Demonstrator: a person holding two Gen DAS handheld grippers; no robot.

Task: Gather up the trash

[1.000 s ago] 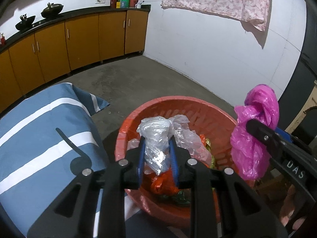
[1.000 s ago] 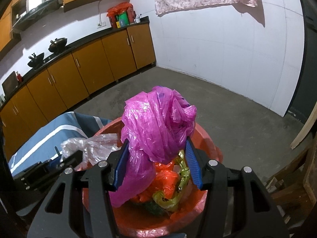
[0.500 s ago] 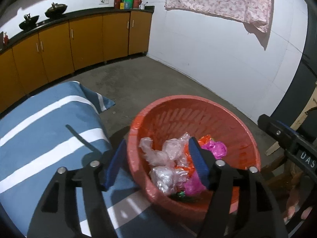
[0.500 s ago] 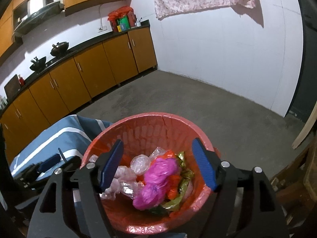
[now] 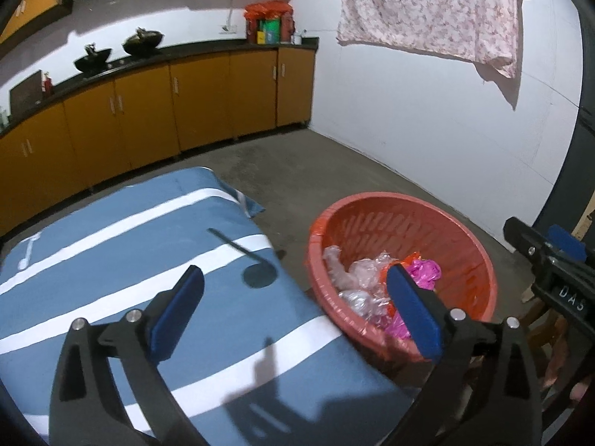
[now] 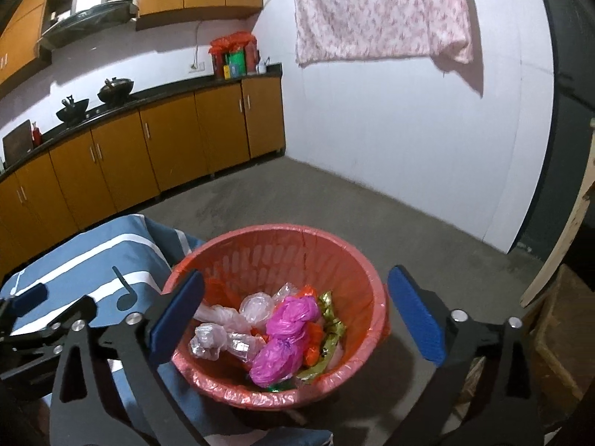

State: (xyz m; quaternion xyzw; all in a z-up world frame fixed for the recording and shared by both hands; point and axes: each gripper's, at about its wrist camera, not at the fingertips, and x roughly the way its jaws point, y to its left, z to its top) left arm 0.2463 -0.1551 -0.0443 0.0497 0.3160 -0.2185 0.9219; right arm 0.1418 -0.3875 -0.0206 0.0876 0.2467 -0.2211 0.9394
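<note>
Inside, one basket [image 6: 375,297] holds one pink bag [image 6: 286,338], two clear bags [image 6: 219,330].

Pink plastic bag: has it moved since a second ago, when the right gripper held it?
Yes. The pink plastic bag has dropped from above the rim into the red basket, among clear wrappers; the right gripper is opening, empty.

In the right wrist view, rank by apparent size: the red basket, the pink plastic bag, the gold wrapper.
1. red basket
2. pink plastic bag
3. gold wrapper
All sit together, so nearness barely skews this.
</note>
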